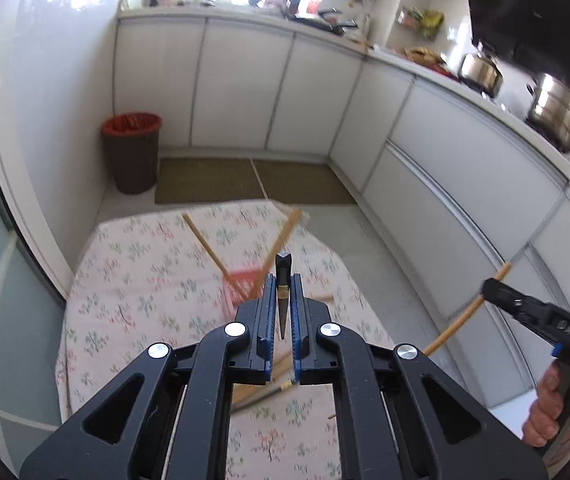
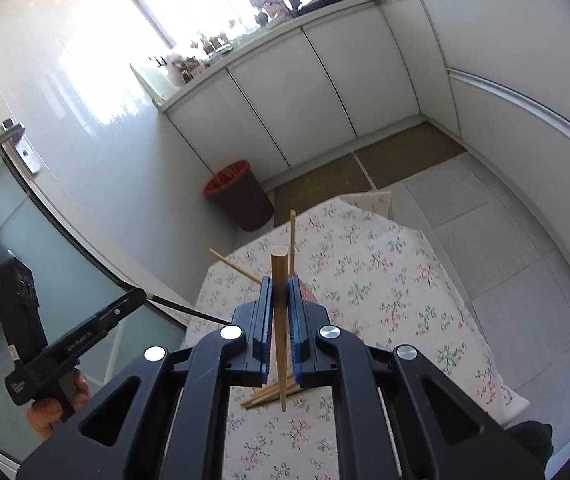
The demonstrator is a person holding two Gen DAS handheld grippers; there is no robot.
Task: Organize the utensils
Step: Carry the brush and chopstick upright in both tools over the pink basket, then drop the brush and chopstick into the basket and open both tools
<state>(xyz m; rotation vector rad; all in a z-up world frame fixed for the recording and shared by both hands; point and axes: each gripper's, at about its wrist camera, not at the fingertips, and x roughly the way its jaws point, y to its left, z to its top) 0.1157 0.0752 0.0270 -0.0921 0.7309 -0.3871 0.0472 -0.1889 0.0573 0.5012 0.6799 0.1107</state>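
My left gripper is shut on a dark chopstick with a brass band, held above the floral cloth. My right gripper is shut on a light wooden chopstick. In the left wrist view the right gripper shows at the right, with the wooden chopstick crossing it. In the right wrist view the left gripper shows at the left with the dark chopstick. A red holder with two wooden chopsticks standing in it sits on the cloth. Several loose chopsticks lie on the cloth below the grippers.
A brown bin with a red liner stands in the corner by the door. White cabinets line the back and right. Metal pots stand on the counter. A brown mat lies on the floor.
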